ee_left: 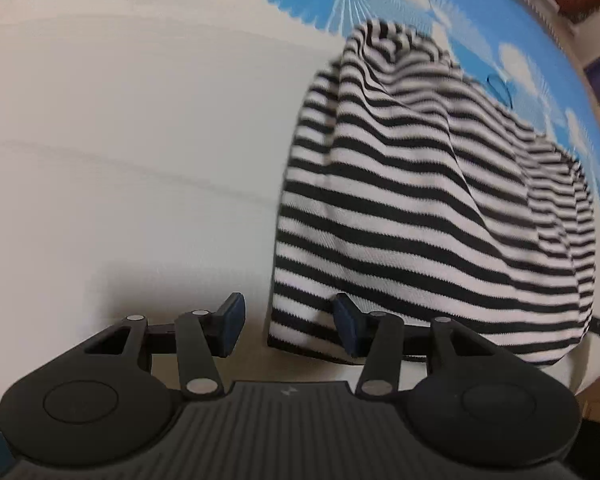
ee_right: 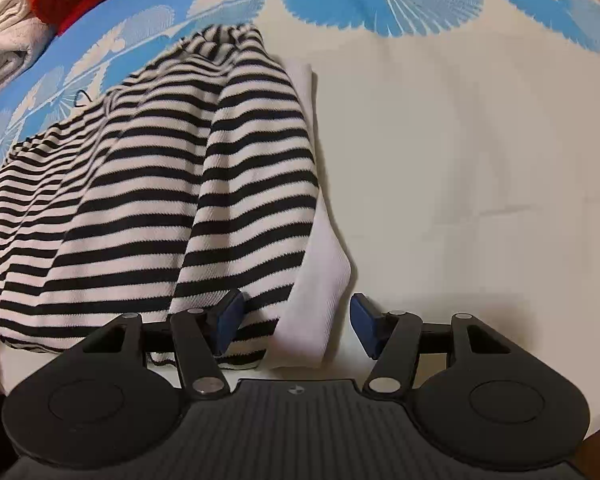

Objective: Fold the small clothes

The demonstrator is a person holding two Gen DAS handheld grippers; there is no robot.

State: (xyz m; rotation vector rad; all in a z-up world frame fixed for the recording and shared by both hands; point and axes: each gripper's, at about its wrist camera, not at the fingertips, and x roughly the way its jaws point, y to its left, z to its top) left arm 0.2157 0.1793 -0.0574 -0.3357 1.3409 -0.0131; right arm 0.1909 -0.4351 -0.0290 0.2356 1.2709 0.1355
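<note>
So, left to right: left gripper (ee_left: pixel 289 325) stands about half open with nothing pinched; its right finger pad (ee_left: pixel 346 322) sits over the near-left corner of the striped garment (ee_left: pixel 420 200), its left pad over bare cloth, so the garment's left edge runs up between the jaws; whether the pad touches the fabric I can't tell; the garment lies to the right of and ahead of this tool, rumpled, on the pale bedspread (ee_left: pixel 120 140) with the blue leaf print; its long axis runs away from the grippers toward the far side; over on the right, right gripper (ee_right: pixel 297 326) is open somewhat wider, also empty; the garment's near-right corner and a plain white layer (ee_right: pixel 324 280) showing from under it lie between the jaws, no pad pressing that I can see; garment lies left and ahead of it; so each tool straddles one near corner, neither clearly closer; my read: next grip is both near corners, then carry along the long axis; red and cream knitwear (ee_right: pixel 28 20) at far left, well apart.
</note>
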